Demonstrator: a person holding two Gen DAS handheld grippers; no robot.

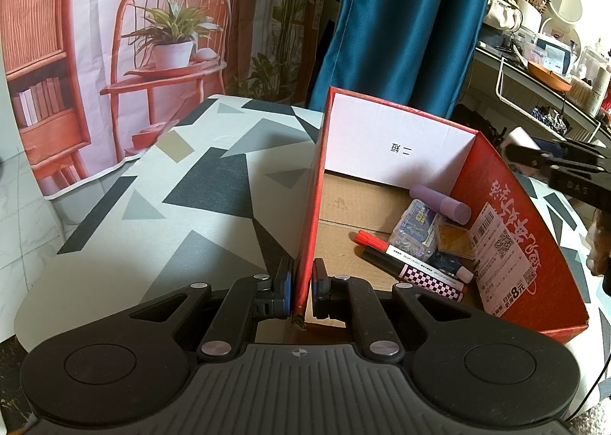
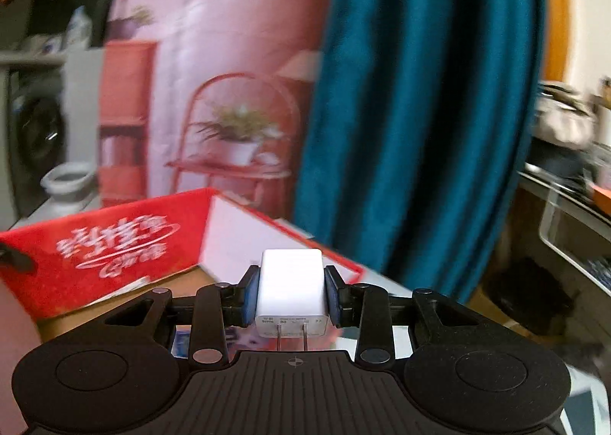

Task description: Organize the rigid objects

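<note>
Blurry R view: right gripper [image 2: 292,293] clamped on white charger [image 2: 291,288], prongs partly hidden; left gripper [image 1: 301,288] pinching red box [image 1: 527,236] wall.

This is a room in a home. A blue curtain [image 1: 404,26] hangs at the back. Beside it hangs a big cloth picture [image 1: 126,45] of a pink room with a chair and a plant. At the right a shelf [image 1: 542,64] is full of brushes, a round mirror [image 1: 565,3], jars and bottles. A table [image 1: 183,186] has a cloth with grey and black shapes. In the right wrist view a washing machine [image 2: 34,137] stands at the left.
</note>
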